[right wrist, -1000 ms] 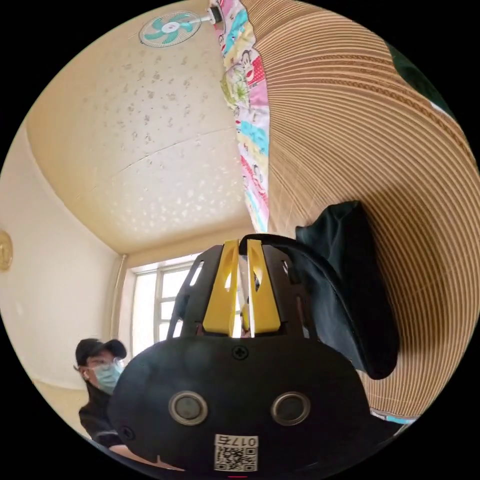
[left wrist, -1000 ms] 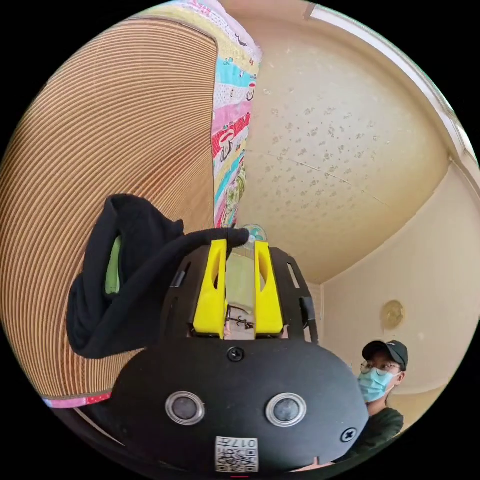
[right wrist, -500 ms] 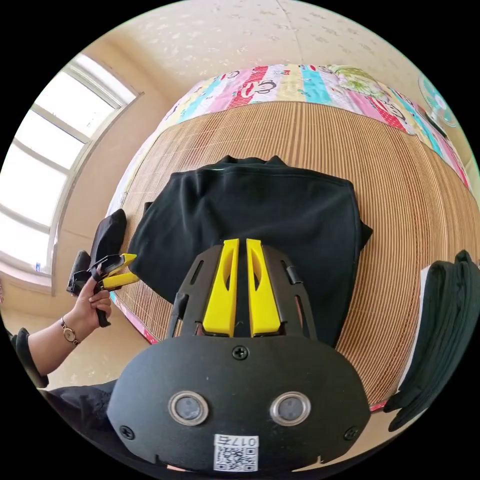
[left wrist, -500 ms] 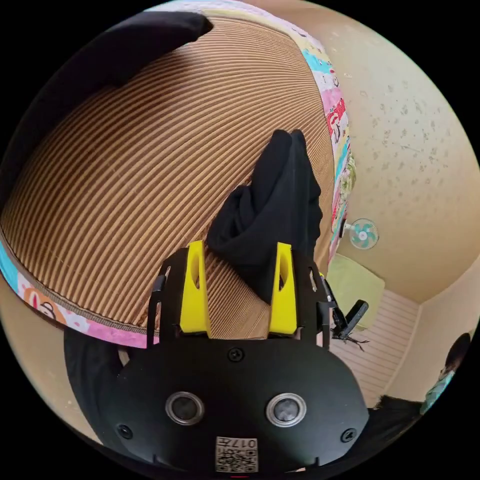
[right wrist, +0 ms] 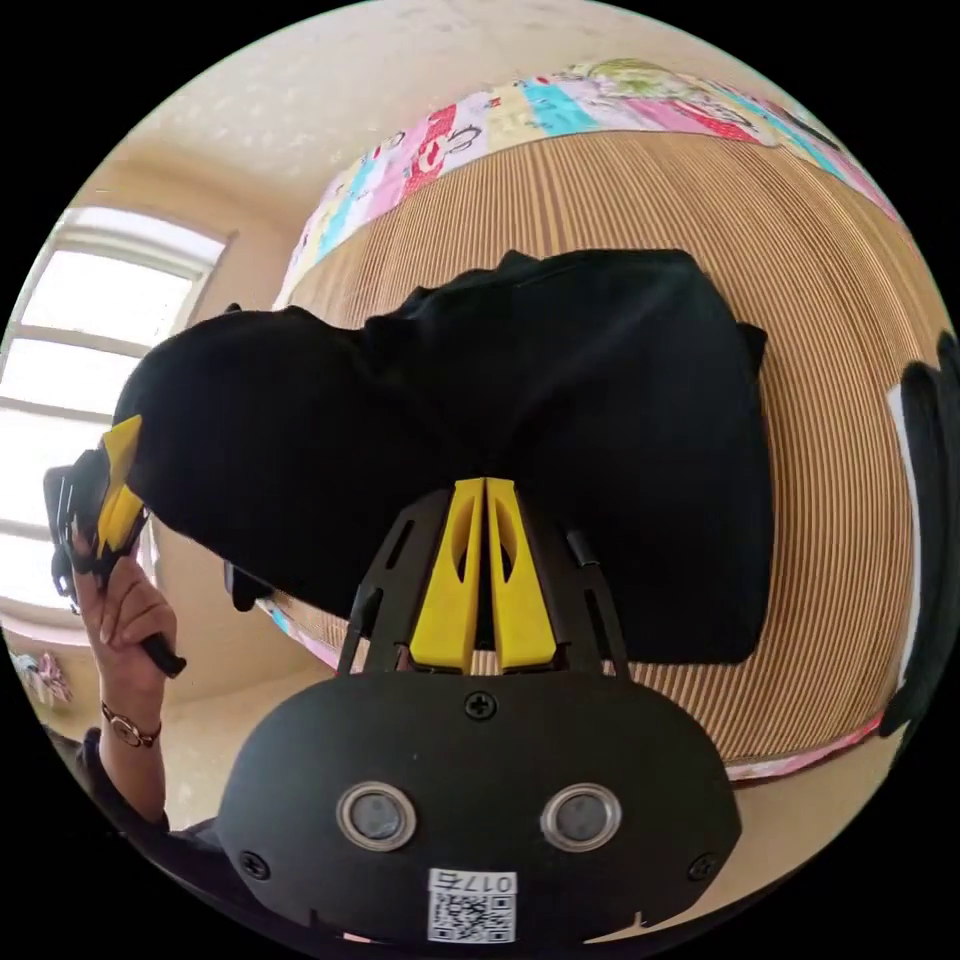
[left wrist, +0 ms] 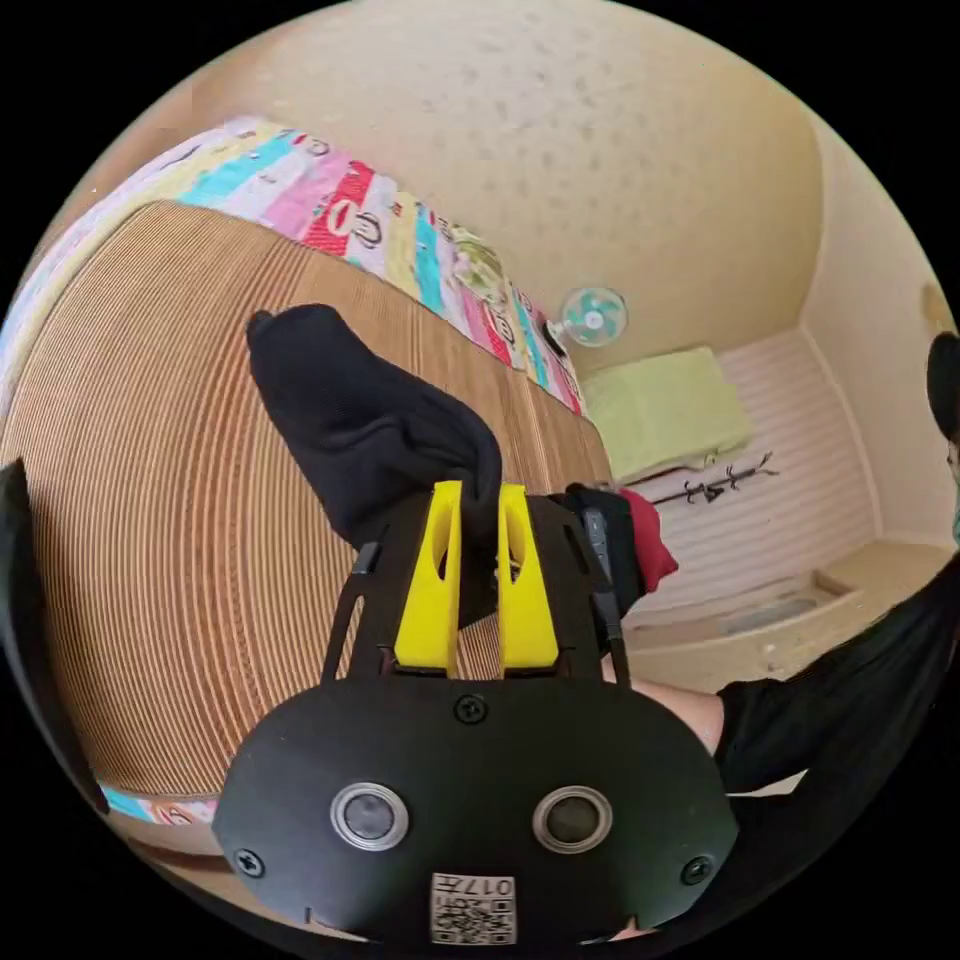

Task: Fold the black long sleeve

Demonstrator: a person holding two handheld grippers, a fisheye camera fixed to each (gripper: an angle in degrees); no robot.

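The black long sleeve (right wrist: 600,400) lies on a striped bamboo mat (right wrist: 830,300), its left part raised off the mat in a hump. In the right gripper view my right gripper (right wrist: 485,485) is shut on the garment's near edge, where the cloth tents up to the jaw tips. At that view's left edge a hand (right wrist: 120,610) holds my left gripper (right wrist: 125,475) against the raised cloth. In the left gripper view my left gripper (left wrist: 478,492) is shut on a bunched fold of the black long sleeve (left wrist: 370,420), which trails away over the mat (left wrist: 180,500).
A colourful patchwork quilt (right wrist: 450,130) borders the mat's far side. A pile of dark clothes (right wrist: 930,520) sits at the mat's right edge. A bright window (right wrist: 60,400) is beyond the left gripper. A fan (left wrist: 593,315), a green mat (left wrist: 665,410) and a person's dark sleeve (left wrist: 840,690) show in the left gripper view.
Half a second ago the left jaws stood open beside the cloth; now they are shut on it. The garment's left part has risen off the mat, and both cameras have swung.
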